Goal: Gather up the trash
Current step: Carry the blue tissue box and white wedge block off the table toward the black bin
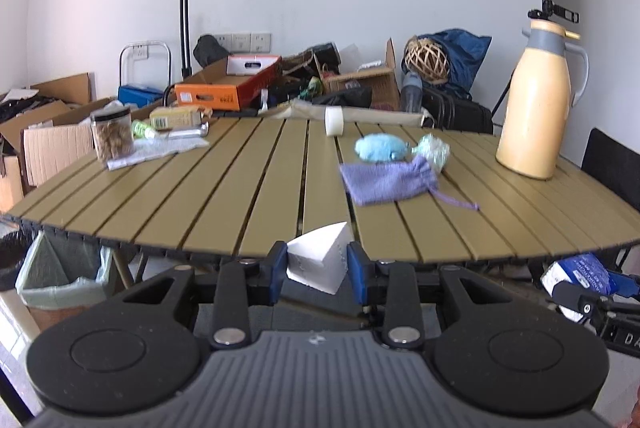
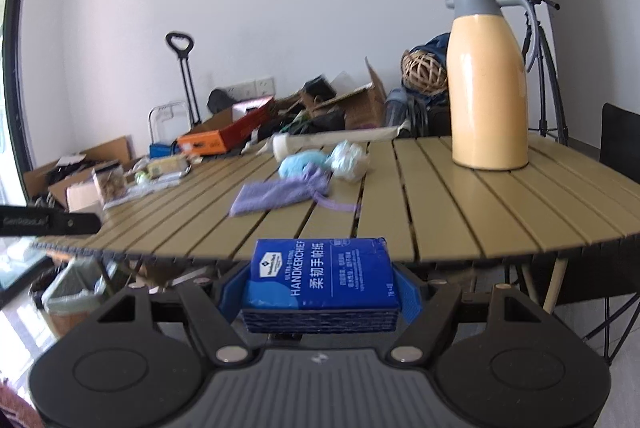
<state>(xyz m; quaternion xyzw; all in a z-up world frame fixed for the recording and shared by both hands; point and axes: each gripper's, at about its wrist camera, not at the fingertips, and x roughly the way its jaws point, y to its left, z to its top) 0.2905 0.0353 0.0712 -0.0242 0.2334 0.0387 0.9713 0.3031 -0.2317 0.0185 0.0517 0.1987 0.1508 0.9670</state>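
White folded tissue (image 1: 318, 258) is clamped between the left tongs (image 1: 318, 264), bottom centre, just off the table (image 1: 240, 188) edge. Blue handkerchief pack (image 2: 322, 274) is gripped by the right tongs (image 2: 320, 292), lower centre. Lined bin (image 1: 60, 276) is seen lower left, below the table.

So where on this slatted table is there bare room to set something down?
Bare slats run between the nut jar and the purple pouch, and along the near edge. Crowded: the far left corner, and around the pouch and flask.
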